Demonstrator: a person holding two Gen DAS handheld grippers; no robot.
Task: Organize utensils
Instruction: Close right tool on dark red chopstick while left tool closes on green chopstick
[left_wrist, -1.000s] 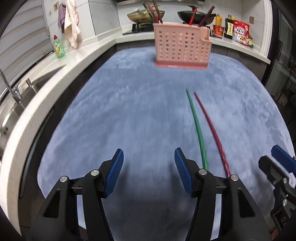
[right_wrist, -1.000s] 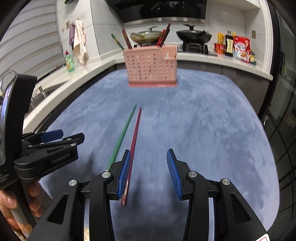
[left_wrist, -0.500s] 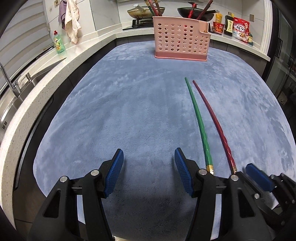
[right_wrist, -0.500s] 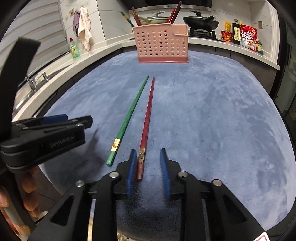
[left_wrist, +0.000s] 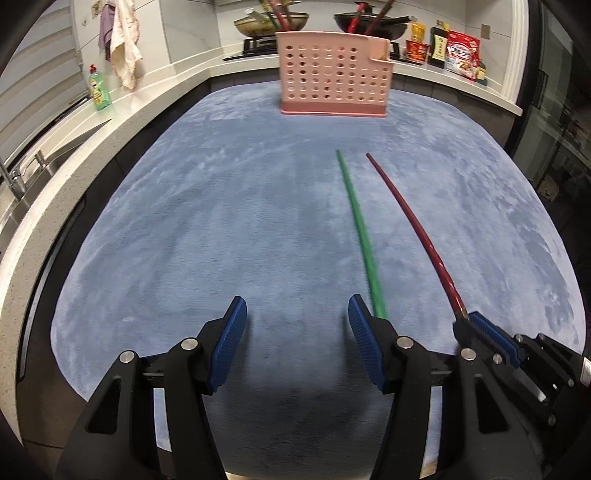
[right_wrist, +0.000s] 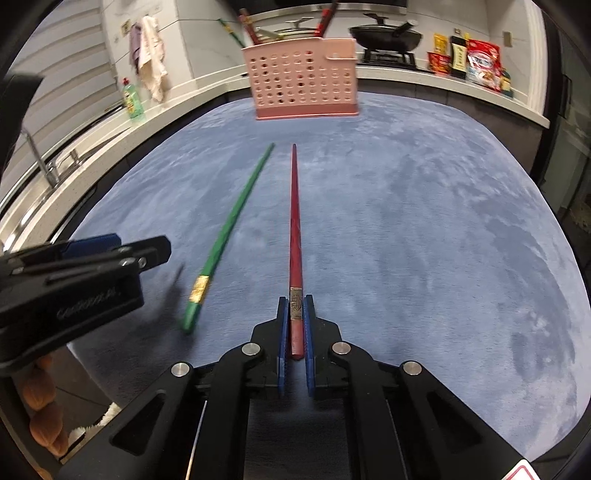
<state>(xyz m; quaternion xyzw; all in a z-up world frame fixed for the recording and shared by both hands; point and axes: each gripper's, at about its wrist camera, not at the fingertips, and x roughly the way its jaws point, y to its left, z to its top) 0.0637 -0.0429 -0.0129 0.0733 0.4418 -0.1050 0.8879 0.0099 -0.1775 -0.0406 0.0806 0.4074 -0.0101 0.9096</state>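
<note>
A red chopstick (right_wrist: 295, 229) and a green chopstick (right_wrist: 229, 225) lie side by side on the blue mat (right_wrist: 424, 240), tips toward a pink perforated utensil basket (right_wrist: 303, 85) at the far edge. My right gripper (right_wrist: 295, 301) is closing, its pads pressing both sides of the red chopstick's thick end. In the left wrist view the red chopstick (left_wrist: 417, 229) runs into the right gripper (left_wrist: 476, 325). My left gripper (left_wrist: 297, 314) hovers open over bare mat, holding nothing, just left of the green chopstick (left_wrist: 360, 229). The basket (left_wrist: 332, 70) holds several chopsticks.
A white counter wraps the mat on the left and back. It carries a green soap bottle (left_wrist: 99, 88), a faucet (right_wrist: 48, 166) over a sink, pans (right_wrist: 388, 35) on a stove and food packets (left_wrist: 458, 55). A cloth (left_wrist: 123, 55) hangs on the wall.
The right gripper dropped toward the mat and its jaws closed from apart onto the red chopstick's thick end. The left gripper stayed open and nearly still.
</note>
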